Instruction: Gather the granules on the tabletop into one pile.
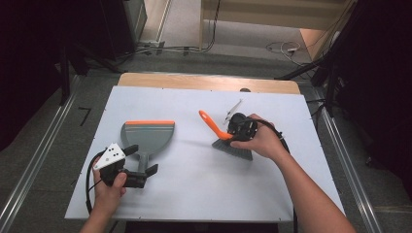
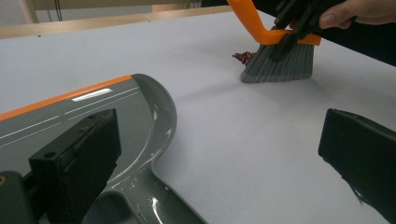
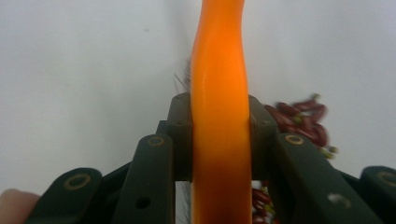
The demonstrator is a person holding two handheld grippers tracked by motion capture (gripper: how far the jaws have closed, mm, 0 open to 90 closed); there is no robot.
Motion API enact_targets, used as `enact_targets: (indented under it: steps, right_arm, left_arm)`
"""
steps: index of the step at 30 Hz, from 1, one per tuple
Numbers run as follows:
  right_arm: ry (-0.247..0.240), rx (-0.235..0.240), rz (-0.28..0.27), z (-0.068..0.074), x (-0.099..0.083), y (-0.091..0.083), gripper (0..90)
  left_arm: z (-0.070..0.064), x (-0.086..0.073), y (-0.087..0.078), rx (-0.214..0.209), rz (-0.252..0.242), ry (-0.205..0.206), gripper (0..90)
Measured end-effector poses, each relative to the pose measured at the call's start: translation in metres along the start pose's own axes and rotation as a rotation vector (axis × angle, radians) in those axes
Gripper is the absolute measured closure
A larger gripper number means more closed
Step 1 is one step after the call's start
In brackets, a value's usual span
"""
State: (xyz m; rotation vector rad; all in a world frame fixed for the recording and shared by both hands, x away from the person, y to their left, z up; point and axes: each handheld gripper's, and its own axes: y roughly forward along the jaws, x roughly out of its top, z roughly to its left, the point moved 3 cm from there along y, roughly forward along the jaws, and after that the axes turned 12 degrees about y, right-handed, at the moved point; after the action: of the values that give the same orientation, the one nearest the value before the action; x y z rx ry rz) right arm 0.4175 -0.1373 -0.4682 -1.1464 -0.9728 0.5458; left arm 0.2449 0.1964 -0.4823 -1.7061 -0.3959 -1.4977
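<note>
While the right tool clenches it, the brush shows an orange handle, grey bristles.

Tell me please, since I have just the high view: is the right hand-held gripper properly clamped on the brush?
Observer: Yes. In the right gripper view, the right hand-held gripper has both jaws pressed against the brush handle.
Operator: Is there anything to sweep?
Observer: A small pile of red bits lies beside the bristles.
Operator: And the left one?
Observer: The left hand-held gripper is open, one jaw over the dustpan, gripping nothing.
</note>
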Motion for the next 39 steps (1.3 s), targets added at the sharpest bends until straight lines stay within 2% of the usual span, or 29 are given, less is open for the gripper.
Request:
enact_targets:
  steps: [1,2,5,10,15,22,25,31,36,39]
  right_arm:
    - [-0.003,-0.003,0.002,-0.004,-0.001,-0.001,68.0]
    - [0.023,-0.002,-0.001,-0.006,-0.001,-0.001,67.9]
    - [0.044,-0.033,-0.015,-0.017,-0.001,-0.003,68.0]
    - [0.04,-0.086,-0.018,-0.024,0.0,-0.006,68.3]
    - [0.032,-0.087,-0.042,-0.024,-0.001,-0.014,68.4]
    - [0.047,-0.085,-0.083,-0.021,-0.008,-0.031,68.4]
    - [0.07,-0.089,-0.119,-0.018,-0.016,-0.039,68.4]
    - [0.112,-0.097,-0.152,-0.016,-0.04,-0.053,68.4]
    - [0.183,-0.096,-0.199,-0.014,-0.063,-0.064,68.4]
    - [0.205,-0.093,-0.236,-0.012,-0.078,-0.068,68.4]
  left_arm:
    - [0.0,0.0,0.0,0.0,0.001,0.0,0.0]
    - [0.0,0.0,0.0,-0.001,0.001,0.001,0.0]
    - [-0.001,0.0,0.001,-0.001,0.002,0.001,0.0]
    - [-0.001,0.0,0.001,0.002,0.003,0.002,0.0]
    - [-0.001,0.0,0.001,0.003,0.003,0.001,0.0]
    - [-0.001,0.0,0.001,0.0,0.002,0.001,0.0]
    - [-0.001,0.001,0.001,0.002,0.001,0.003,0.0]
    - [-0.002,0.001,0.002,0.0,0.002,0.003,0.0]
    - [-0.004,0.001,0.003,0.0,0.001,0.01,0.0]
    - [-0.004,0.001,0.002,0.002,-0.004,0.009,0.0]
